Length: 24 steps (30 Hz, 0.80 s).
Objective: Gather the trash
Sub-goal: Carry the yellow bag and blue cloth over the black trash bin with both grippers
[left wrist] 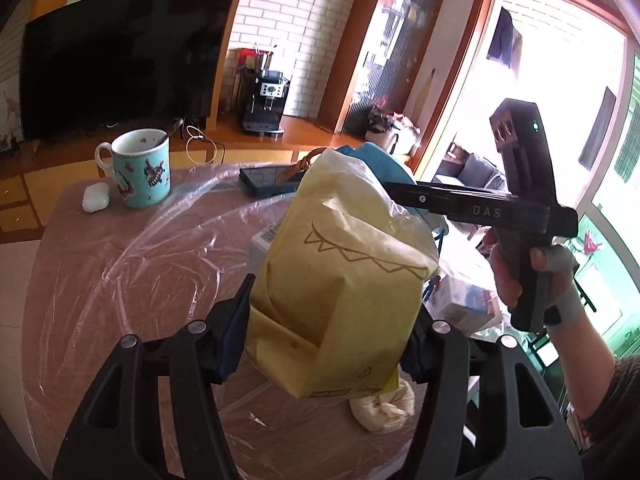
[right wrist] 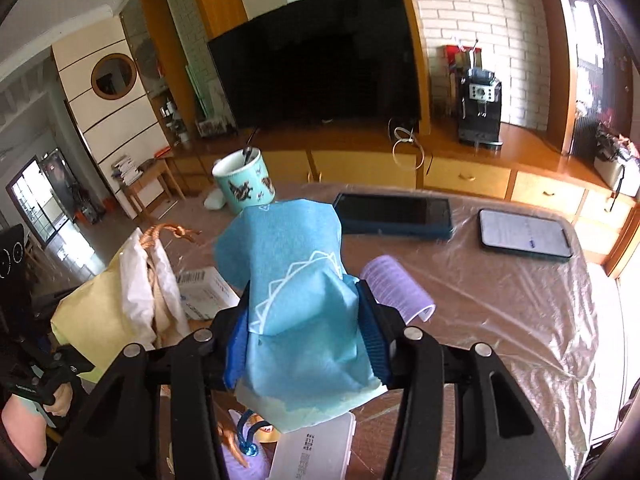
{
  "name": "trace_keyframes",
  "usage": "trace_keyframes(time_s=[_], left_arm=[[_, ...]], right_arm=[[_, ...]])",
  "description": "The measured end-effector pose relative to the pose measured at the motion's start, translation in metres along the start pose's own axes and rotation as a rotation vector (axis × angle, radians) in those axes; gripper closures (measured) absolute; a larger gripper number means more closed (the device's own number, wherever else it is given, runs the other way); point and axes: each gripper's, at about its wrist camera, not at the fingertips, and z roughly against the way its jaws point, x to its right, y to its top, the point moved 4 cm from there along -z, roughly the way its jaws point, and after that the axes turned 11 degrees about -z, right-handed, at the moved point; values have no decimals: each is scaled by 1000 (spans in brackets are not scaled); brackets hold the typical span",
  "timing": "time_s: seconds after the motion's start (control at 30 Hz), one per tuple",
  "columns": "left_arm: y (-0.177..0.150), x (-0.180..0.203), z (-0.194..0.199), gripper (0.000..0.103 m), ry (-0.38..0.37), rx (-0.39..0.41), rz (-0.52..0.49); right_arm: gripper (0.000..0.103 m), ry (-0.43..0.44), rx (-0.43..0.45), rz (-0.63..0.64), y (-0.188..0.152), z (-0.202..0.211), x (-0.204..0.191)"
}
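Left wrist: "DAS", perhaps cut off, on right tool [left wrist: 384, 188].

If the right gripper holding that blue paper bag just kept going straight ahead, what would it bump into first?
Probably the dark tablet lying on the table, since the right gripper points downward; depth is hard to judge.

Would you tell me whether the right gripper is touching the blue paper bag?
Touching: the right wrist view shows the right gripper with both pads pressed into the blue paper bag.

"das" — white letters on the black gripper bar [left wrist: 484, 210]; other labels seemingly too blurred.
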Motion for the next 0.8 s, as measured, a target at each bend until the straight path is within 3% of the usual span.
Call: trace_keyframes(time_s=[0.23, 0.4, 0.47, 0.6, 0.67, 0.73, 0.8], left_arm=[[3, 2, 8, 42, 13, 16, 15], [1, 8, 14, 42, 11, 28, 10], [1, 17, 12, 42, -22, 21, 6], [-7, 46, -7, 42, -7, -36, -62], [-15, 56, -19, 42, -29, -67, -66], [-21, 62, -27, 42, 15, -100, -79], [-27, 68, -37, 42, 7, -125, -80]], right_arm=[[55, -5, 41, -21, 1, 19, 4], [55, 49, 75, -53, 0, 39, 3], [55, 41, 85, -27, 1, 44, -3], [55, 23, 82, -6, -6, 46, -8], [55, 26, 79, -11, -12, 47, -6], [55, 23, 84, -12, -16, 51, -6], [55, 33, 83, -17, -24, 55, -6]])
